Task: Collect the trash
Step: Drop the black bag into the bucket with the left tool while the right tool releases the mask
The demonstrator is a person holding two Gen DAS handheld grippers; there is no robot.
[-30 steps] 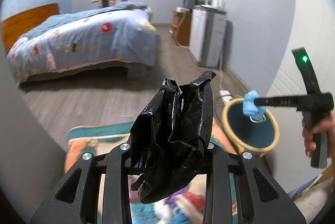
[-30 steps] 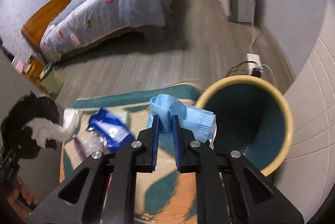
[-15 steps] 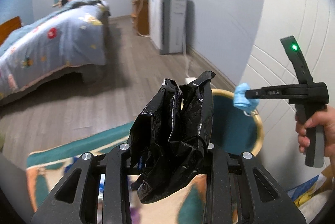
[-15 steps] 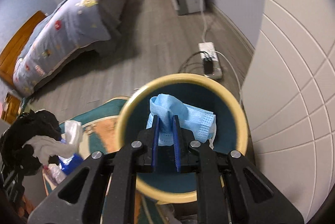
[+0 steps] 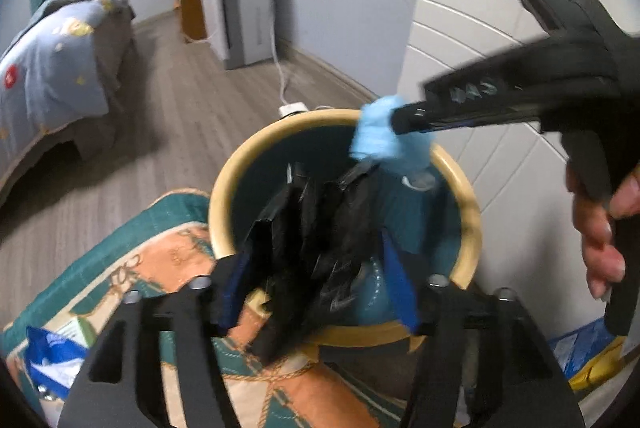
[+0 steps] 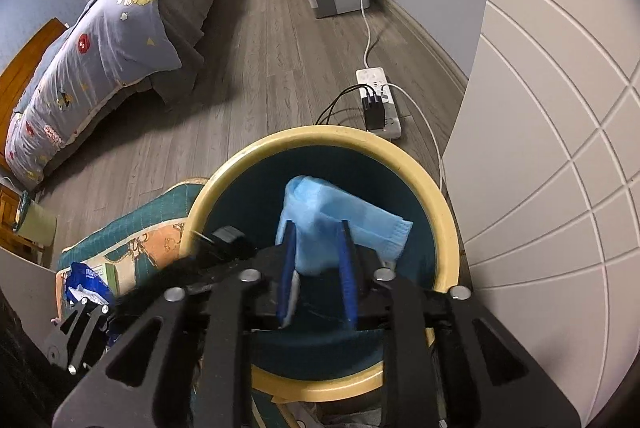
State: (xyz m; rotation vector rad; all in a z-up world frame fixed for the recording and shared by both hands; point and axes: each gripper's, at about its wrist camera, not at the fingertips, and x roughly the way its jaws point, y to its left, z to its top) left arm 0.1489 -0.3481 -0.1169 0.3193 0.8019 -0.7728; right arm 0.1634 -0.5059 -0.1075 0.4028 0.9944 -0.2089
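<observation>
A round bin with a yellow rim and teal inside stands on the floor by the white wall. My left gripper has its jaws spread apart, with the crumpled black plastic bag loose between them over the bin's mouth. My right gripper is over the bin too. Its jaws have parted a little and the blue face mask still sits between them; it also shows in the left wrist view.
A patterned teal and orange rug lies left of the bin, with a blue wrapper on it. A power strip with cables lies behind the bin. A bed stands at the left, a grey unit by the far wall.
Both grippers moved over the bin's mouth. The left jaws opened and the black bag slackened between them. The right jaws parted slightly around the mask.
</observation>
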